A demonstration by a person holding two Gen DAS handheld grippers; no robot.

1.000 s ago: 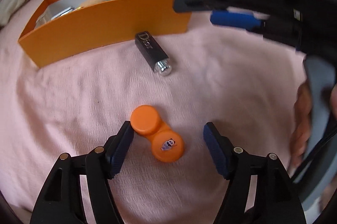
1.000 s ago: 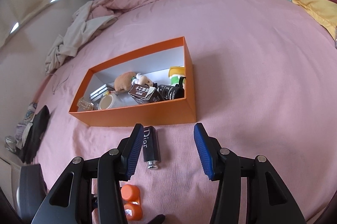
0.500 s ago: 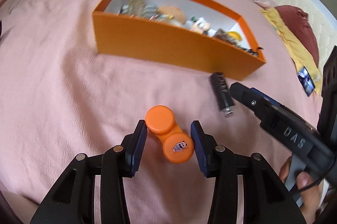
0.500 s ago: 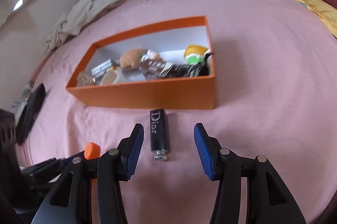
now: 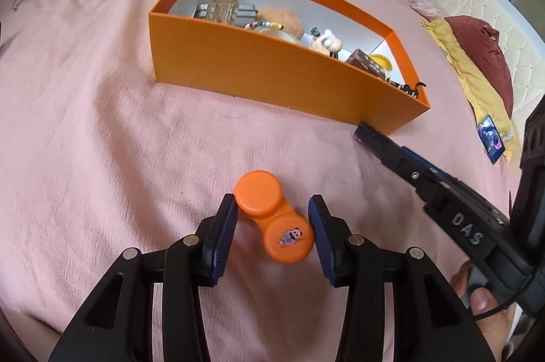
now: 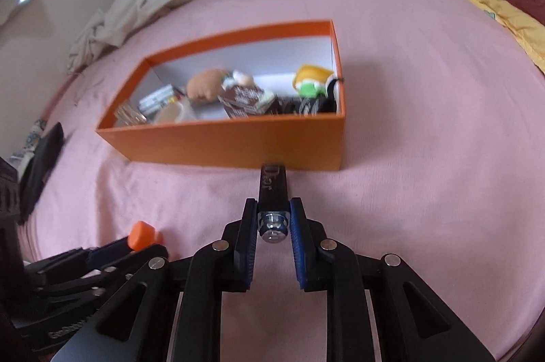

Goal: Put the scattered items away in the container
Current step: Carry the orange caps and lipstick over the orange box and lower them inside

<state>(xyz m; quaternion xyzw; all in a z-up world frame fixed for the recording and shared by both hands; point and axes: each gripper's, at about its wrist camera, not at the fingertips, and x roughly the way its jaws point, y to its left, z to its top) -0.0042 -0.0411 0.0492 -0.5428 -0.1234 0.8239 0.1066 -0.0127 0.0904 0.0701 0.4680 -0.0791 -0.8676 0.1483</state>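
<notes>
Now right tongs (image 6: pixel 272 219) pinch the lipstick (image 6: pixel 272 188); left tongs (image 5: pixel 274 225) clasp the orange case (image 5: pixel 274 220).

1. One orange box (image 5: pixel 272 69), at twelve o'clock in both wrist views.
2. One black lipstick tube (image 6: pixel 272 184), at six o'clock of the box.
3. One orange twin-cap case (image 5: pixel 276 222).
4. Two grippers: left gripper (image 5: pixel 272 225), right gripper (image 6: pixel 272 222).
5. One phone (image 5: pixel 490 140), at three o'clock in the left wrist view.
6. Inside the box, one brown plush (image 5: pixel 282 19), one yellow toy (image 6: pixel 311 75); the rest cannot be counted.
</notes>
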